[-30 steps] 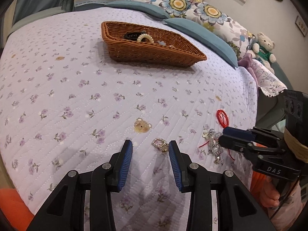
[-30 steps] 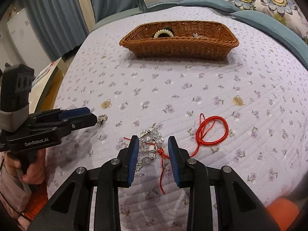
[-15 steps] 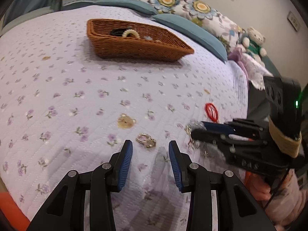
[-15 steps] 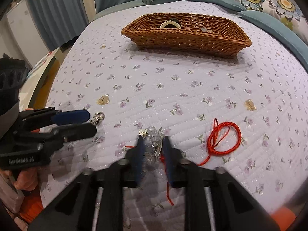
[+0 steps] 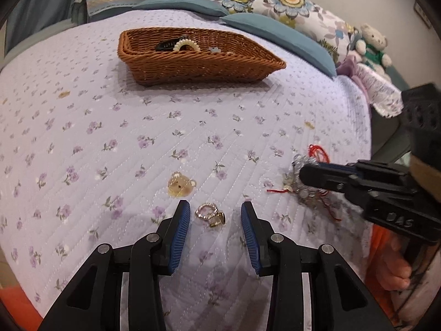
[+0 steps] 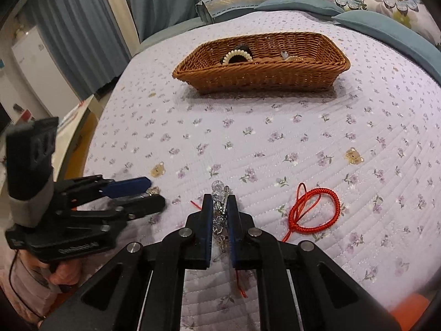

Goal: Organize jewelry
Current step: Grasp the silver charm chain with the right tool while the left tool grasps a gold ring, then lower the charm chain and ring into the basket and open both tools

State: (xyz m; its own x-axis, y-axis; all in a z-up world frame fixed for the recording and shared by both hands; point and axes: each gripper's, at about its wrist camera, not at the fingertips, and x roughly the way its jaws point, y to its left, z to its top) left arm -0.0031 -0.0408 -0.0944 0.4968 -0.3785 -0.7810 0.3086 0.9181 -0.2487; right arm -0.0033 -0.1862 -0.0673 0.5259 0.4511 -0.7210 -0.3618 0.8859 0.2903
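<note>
A small gold ring piece (image 5: 210, 215) lies on the lilac floral quilt (image 5: 110, 138) between the fingers of my left gripper (image 5: 215, 219). Its jaws are closing, and the blue pads stand clear of the piece on both sides. My right gripper (image 6: 220, 207) is shut on a crystal bead charm (image 6: 219, 187) with a red thread, low over the quilt. The left wrist view shows that right gripper (image 5: 304, 172) with the sparkling charm (image 5: 299, 162) at its tip. A red cord bracelet (image 6: 314, 209) lies loose to the right. The brown wicker basket (image 6: 261, 75) stands further up the bed.
The basket (image 5: 193, 67) holds a cream bead bracelet (image 5: 186, 44) and a dark item. Blue and flowered pillows (image 5: 275, 2) and a teddy bear (image 5: 372, 44) line the head of the bed. A hand (image 6: 60, 273) holds the left gripper (image 6: 137, 193) near the bed's left edge.
My right gripper has closed on the crystal charm. My left gripper has shifted so the gold ring piece now sits between its fingers, and its gap has narrowed a little.
</note>
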